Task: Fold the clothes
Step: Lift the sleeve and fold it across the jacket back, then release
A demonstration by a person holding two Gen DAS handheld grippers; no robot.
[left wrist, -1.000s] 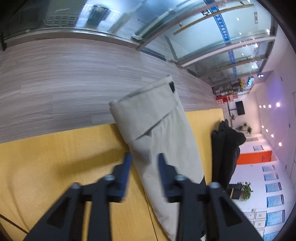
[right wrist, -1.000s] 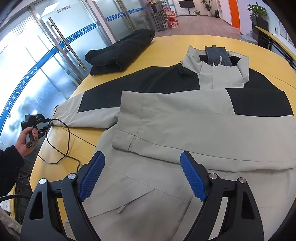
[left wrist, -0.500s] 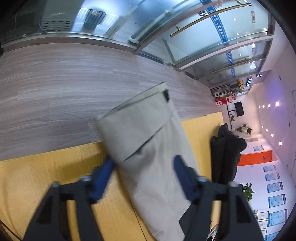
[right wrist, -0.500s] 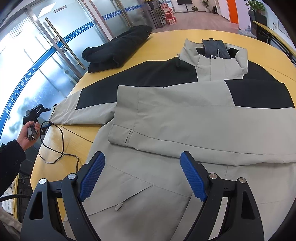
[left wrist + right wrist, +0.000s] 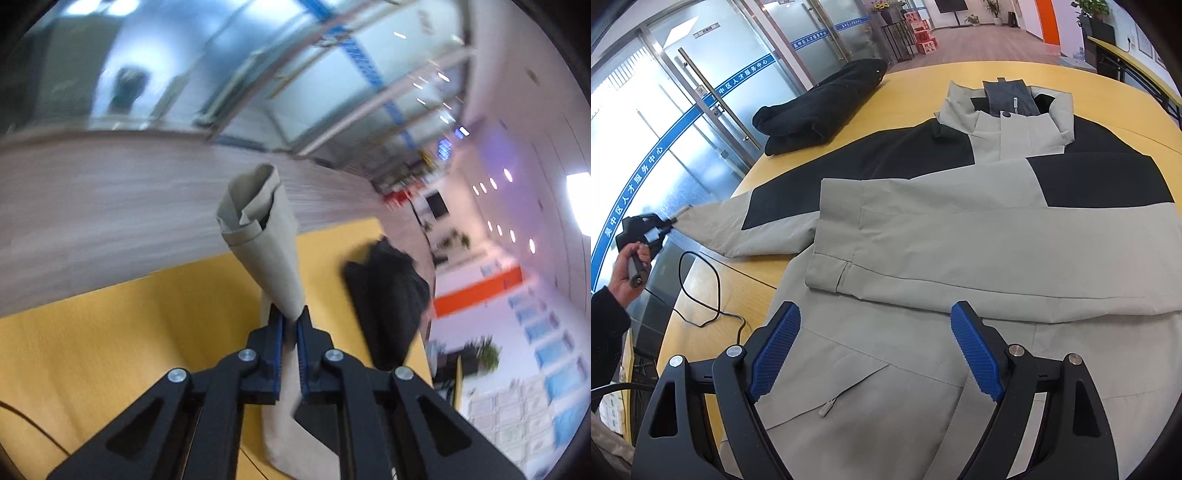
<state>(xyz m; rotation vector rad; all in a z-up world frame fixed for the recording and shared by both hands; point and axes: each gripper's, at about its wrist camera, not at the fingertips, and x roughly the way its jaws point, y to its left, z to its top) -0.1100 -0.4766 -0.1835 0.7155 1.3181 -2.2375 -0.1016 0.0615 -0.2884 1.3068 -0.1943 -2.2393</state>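
Since the yellow table [image 5: 1015, 70] carries everything, I start there: my beige-and-black jacket [image 5: 960, 229] lies spread flat across it, collar away from me, one sleeve [image 5: 923, 258] already folded across the chest. I judge the shell soft, light and floppy, probably a little slick; it will drape and sag from any single pinch, so I want seams, cuffs and hems, where the layers are thicker. A black folded garment [image 5: 820, 107] sits apart near the table's far edge. The other sleeve [image 5: 266, 236] stretches out to the table's side, its cuff end standing beyond my left gripper [image 5: 290, 323], which is clamped on the cloth just behind that cuff. My right gripper [image 5: 875, 350] hovers over the lower front with its jaws wide apart, holding nothing. A black cable [image 5: 701, 295] trails on the table near the sleeve.
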